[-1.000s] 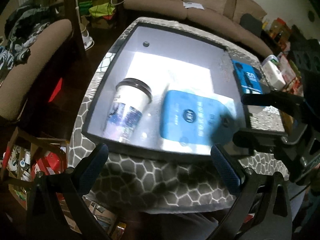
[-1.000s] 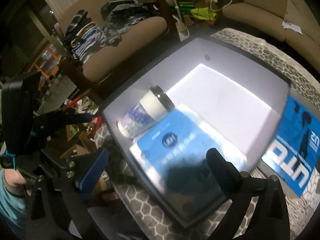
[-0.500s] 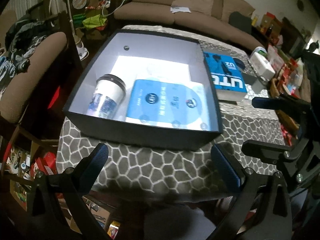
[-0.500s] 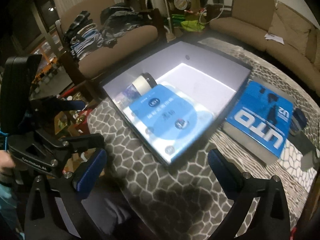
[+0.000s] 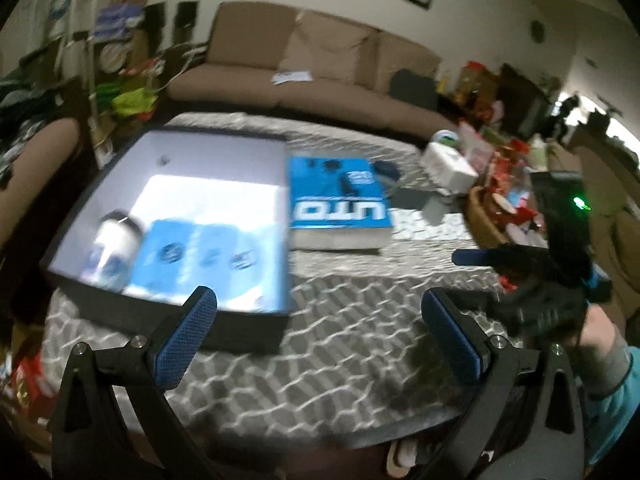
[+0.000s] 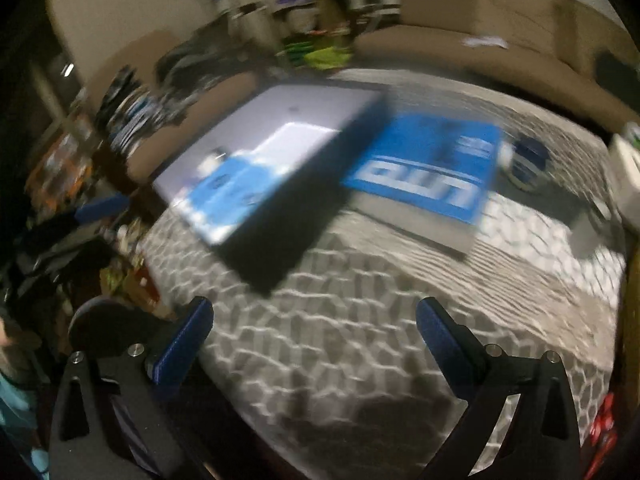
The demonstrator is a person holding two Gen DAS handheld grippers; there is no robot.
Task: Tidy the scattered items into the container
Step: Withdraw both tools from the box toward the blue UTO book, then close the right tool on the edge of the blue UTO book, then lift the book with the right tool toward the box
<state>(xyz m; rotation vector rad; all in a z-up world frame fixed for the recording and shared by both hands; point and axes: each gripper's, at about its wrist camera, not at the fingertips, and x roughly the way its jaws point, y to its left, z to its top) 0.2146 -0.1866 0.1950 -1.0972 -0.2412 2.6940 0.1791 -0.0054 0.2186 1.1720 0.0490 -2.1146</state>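
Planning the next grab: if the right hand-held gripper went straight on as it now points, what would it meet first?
Probably the patterned tablecloth, bare between its open fingers; farther along that line lies the blue book. Blur leaves depth uncertain.

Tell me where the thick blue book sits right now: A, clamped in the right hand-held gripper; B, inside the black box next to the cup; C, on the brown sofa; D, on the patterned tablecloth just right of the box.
D: the thick blue book lies flat on the patterned tablecloth beside the right wall of the black box, which holds only the cup and a blue packet.
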